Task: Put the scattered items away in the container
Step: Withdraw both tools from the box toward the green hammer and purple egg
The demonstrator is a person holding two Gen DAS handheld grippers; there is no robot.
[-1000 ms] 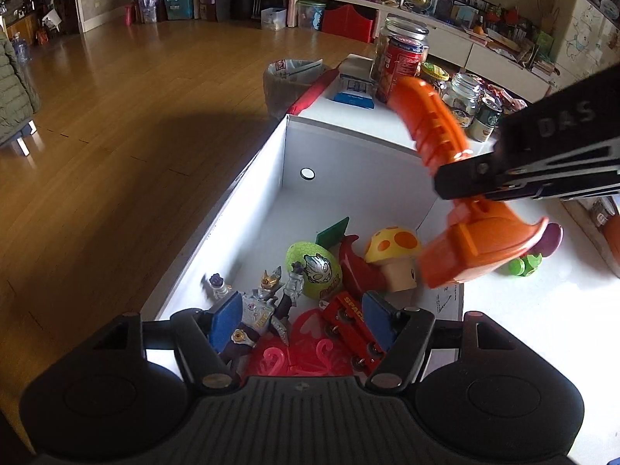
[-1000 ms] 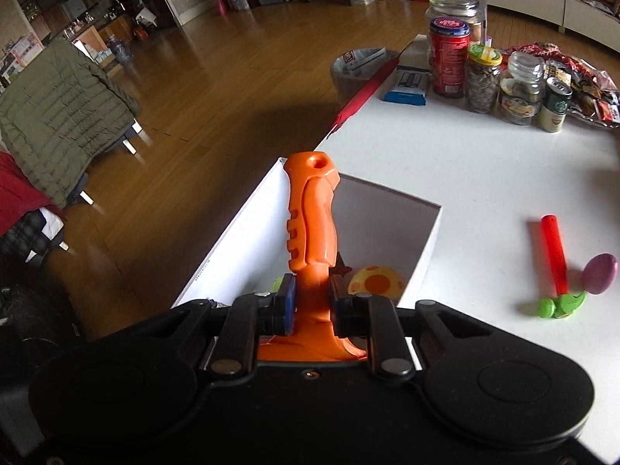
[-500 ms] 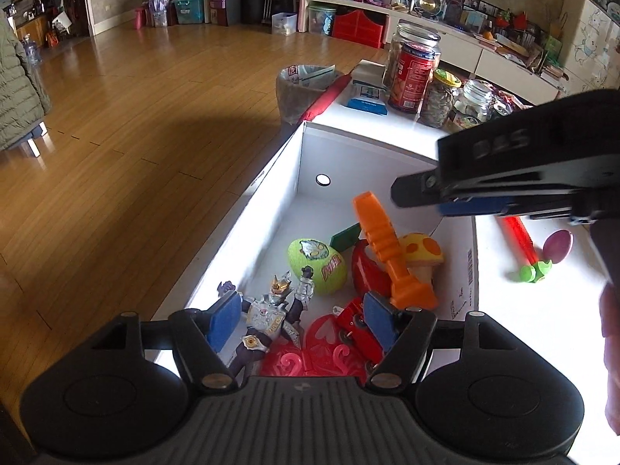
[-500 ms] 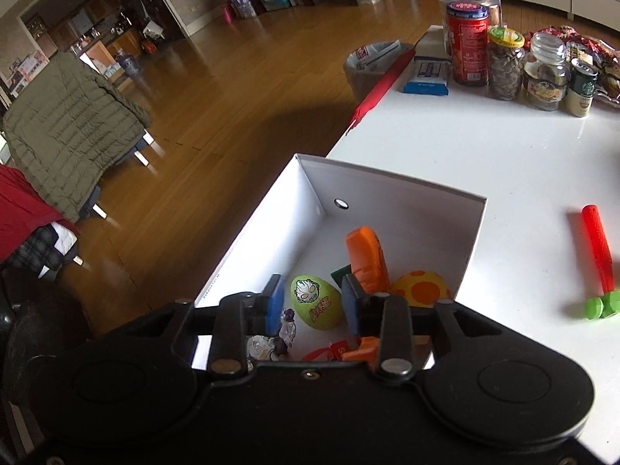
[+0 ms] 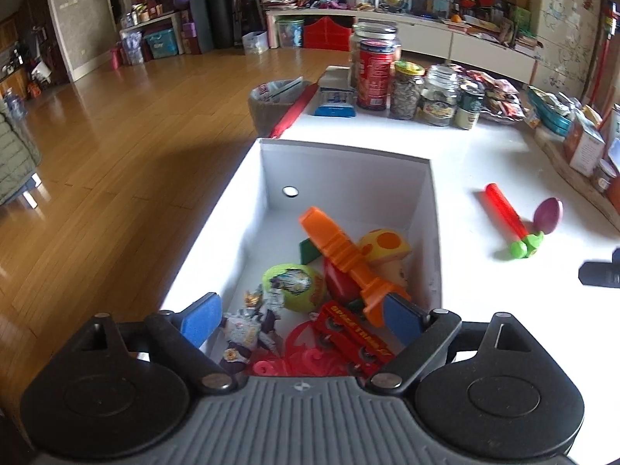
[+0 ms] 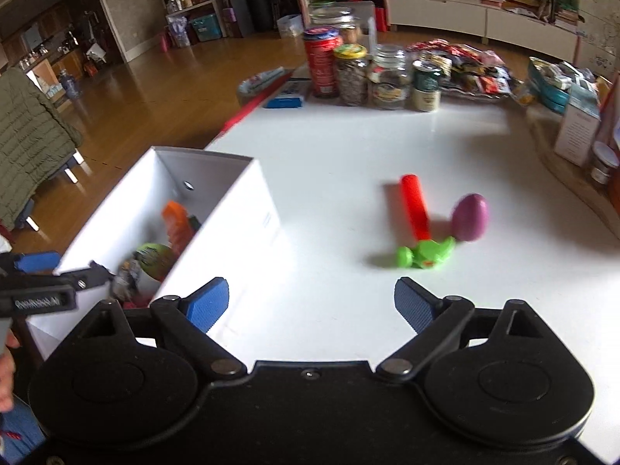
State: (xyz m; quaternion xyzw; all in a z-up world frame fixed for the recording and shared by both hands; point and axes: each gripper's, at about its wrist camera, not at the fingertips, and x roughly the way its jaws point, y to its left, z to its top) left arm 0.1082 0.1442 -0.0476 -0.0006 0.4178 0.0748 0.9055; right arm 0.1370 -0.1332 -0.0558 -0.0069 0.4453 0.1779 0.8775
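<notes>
Both grippers angled downward, jaws wide, nothing between them; both have just been opening. Left gripper (image 5: pixel 302 319) hangs over near end of white box (image 5: pixel 341 157), pads above toy figure (image 5: pixel 248 325) and red bus (image 5: pixel 354 335). Orange toy (image 5: pixel 348 263) lies inside box, across mushroom (image 5: pixel 383 246) and green egg (image 5: pixel 294 283). Right gripper (image 6: pixel 310 304) over white surface (image 6: pixel 348 147), beside box, facing red-green hammer (image 6: pixel 418 224) and purple egg (image 6: pixel 469 217), both on surface, well apart from box.

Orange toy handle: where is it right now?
The orange toy handle lies inside the white box, slanted across the mushroom toy and green egg, left wrist view.
</notes>
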